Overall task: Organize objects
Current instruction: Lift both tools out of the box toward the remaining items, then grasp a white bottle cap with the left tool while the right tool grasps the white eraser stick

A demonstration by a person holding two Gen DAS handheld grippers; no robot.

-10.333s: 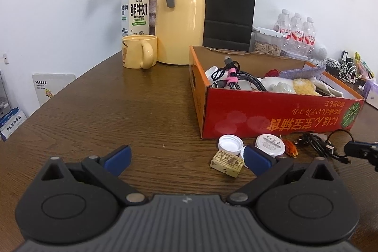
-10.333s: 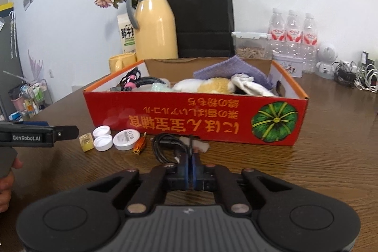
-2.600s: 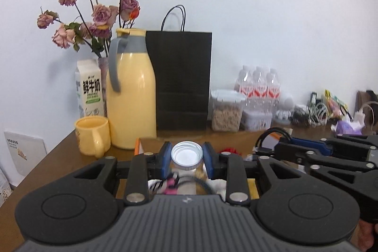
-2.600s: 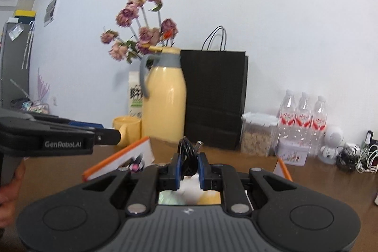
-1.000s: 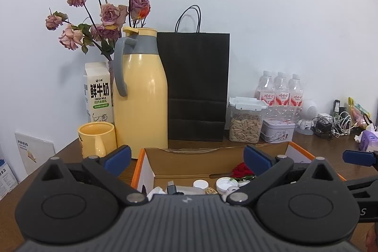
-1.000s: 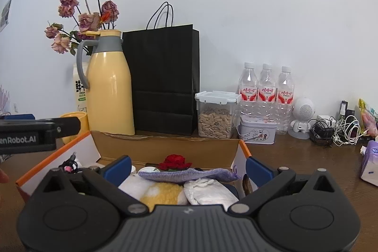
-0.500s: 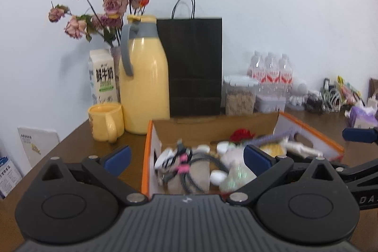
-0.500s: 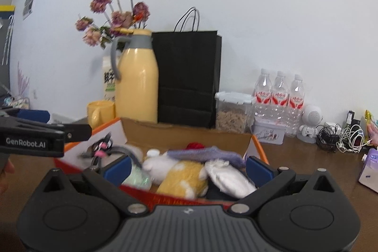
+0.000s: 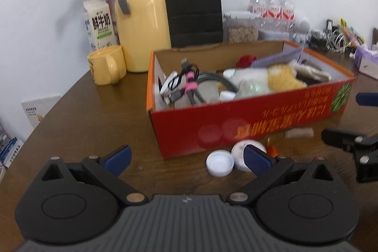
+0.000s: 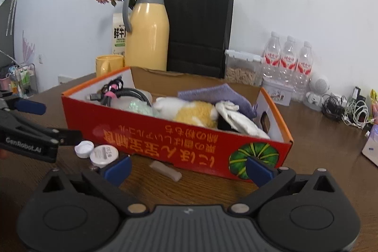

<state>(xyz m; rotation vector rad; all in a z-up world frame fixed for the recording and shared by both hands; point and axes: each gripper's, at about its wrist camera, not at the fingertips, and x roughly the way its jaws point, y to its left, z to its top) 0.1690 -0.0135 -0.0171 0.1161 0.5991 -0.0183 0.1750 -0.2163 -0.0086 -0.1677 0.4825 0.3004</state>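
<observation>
Red cardboard box (image 9: pixel 248 126), round white caps (image 9: pixel 220 162)

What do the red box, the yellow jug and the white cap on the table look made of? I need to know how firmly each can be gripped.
Red box: printed cardboard, slightly glossy; a raw brown inner wall shows.
Yellow jug: hard and shiny with highlights, coated metal or plastic; grey handle looks plastic.
White cap: thin, smooth moulded plastic.
</observation>
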